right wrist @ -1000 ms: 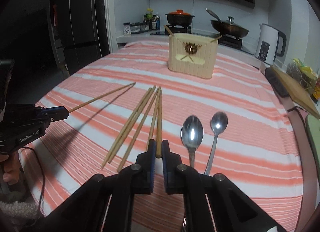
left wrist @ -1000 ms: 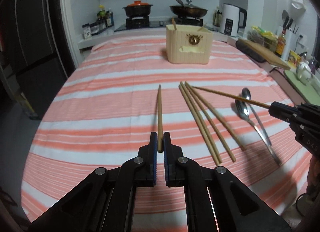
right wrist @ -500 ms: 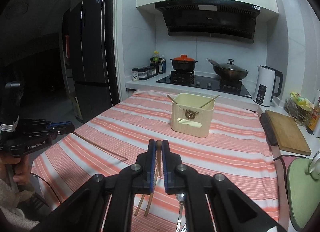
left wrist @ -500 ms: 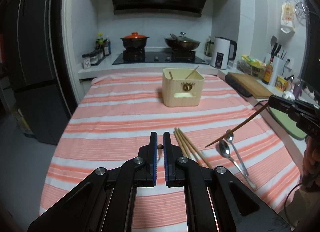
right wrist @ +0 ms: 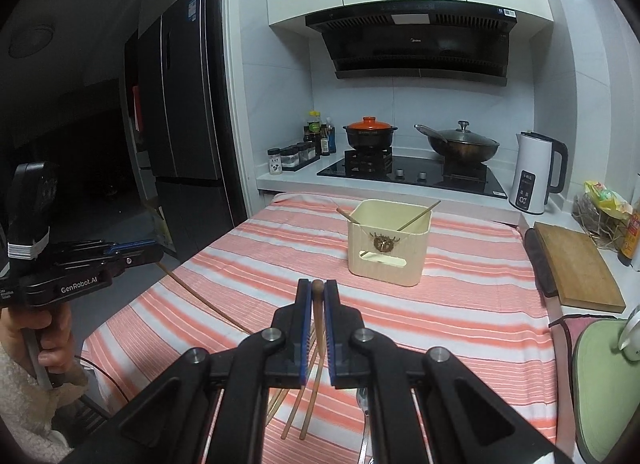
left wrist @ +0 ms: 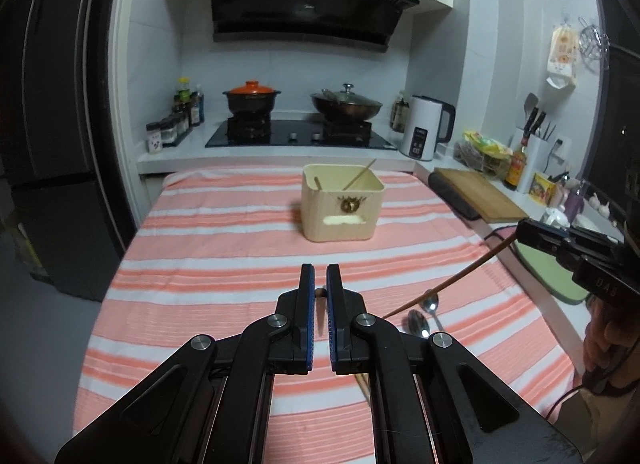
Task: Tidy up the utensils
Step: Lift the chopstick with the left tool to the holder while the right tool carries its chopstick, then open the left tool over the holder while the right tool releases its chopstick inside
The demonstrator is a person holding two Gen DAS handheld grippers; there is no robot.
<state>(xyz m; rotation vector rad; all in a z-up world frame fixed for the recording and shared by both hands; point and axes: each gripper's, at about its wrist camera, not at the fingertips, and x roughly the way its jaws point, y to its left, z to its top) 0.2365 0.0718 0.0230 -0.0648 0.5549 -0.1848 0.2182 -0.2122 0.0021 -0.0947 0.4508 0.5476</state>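
A: While we are pinching one chopstick (left wrist: 320, 296) in the left tool (left wrist: 320, 284) and another chopstick (right wrist: 317, 304) in the right tool (right wrist: 317, 296), both are hanging above the desk (left wrist: 224, 264).

B: Agreed; the holder (left wrist: 342, 207) is sitting at twelve o'clock. We are risking the long tips swinging, striking its rim and slipping loose.

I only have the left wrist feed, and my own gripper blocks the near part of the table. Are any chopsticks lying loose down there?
Observer: Yes. The right wrist view shows loose chopsticks on the striped cloth, low behind the right gripper.
Operator: I see my chopstick only end-on. How does it hang?
Observer: From the left gripper, the chopstick slants down over the table's near edge.
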